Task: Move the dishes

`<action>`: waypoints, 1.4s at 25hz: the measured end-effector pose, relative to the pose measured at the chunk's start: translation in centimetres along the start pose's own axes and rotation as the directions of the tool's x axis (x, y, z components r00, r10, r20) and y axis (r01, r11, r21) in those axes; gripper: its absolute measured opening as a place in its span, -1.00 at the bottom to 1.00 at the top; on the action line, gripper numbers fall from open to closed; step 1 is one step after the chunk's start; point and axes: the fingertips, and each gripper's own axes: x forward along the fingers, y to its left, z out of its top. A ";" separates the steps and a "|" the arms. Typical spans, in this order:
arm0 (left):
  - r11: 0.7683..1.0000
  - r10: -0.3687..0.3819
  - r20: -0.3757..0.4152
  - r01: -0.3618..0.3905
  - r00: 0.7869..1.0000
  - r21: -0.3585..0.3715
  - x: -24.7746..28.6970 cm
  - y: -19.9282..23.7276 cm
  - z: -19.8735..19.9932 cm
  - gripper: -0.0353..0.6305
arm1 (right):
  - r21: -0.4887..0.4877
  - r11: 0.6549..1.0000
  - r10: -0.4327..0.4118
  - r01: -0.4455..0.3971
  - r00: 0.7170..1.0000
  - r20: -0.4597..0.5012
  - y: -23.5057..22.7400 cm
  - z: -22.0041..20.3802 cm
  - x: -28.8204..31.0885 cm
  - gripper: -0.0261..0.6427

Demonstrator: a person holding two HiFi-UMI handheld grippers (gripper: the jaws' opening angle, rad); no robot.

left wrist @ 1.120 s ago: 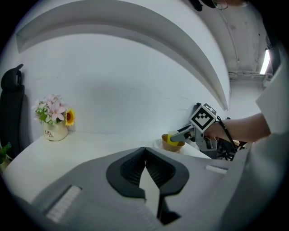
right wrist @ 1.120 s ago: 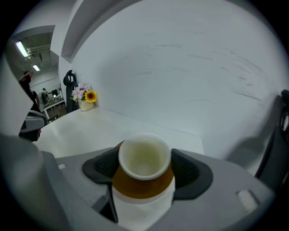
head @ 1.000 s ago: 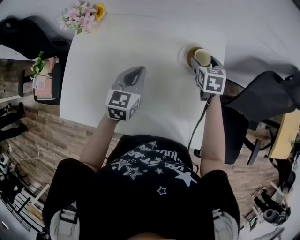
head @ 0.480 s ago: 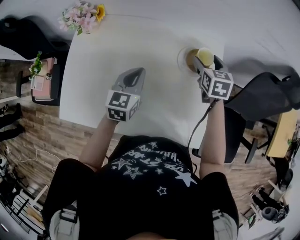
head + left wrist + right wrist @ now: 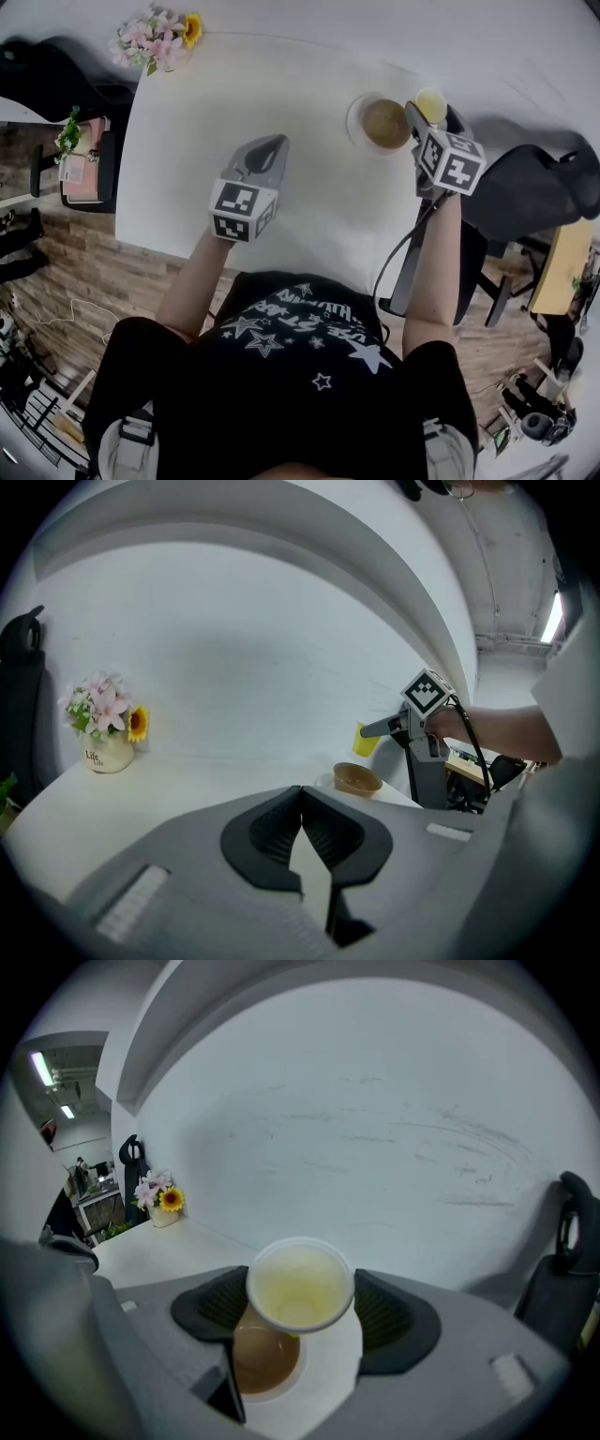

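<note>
Flowers (image 5: 157, 36) at table (image 5: 234, 112) corner, brown bowl (image 5: 386, 123) near cup (image 5: 430, 104) in right tool (image 5: 425, 116)

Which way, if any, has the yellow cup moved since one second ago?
Yes. The yellow cup moved to the right, off the brown bowl.

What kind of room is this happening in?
Probably an office or meeting room: a plain white table, black office chairs beside it, and wood-look flooring. A small vase of flowers sits at the table's far corner.
</note>
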 end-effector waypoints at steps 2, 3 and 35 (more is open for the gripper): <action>1.000 0.009 -0.002 -0.009 1.000 0.003 0.3 0.0 0.1 -0.86 | 0.020 1.000 -0.005 0.005 1.000 0.000 -1.3 -0.2 0.7 0.15; 1.000 0.016 -0.004 -0.016 1.000 0.004 0.5 0.0 0.1 -0.86 | 0.030 1.000 -0.004 0.004 1.000 0.000 -1.8 -0.3 1.1 0.15; 0.988 0.145 -0.075 -0.141 0.987 0.062 -0.4 -3.3 -0.9 -0.86 | 0.063 0.994 0.094 -0.089 0.993 -0.068 -4.0 -4.9 6.4 0.20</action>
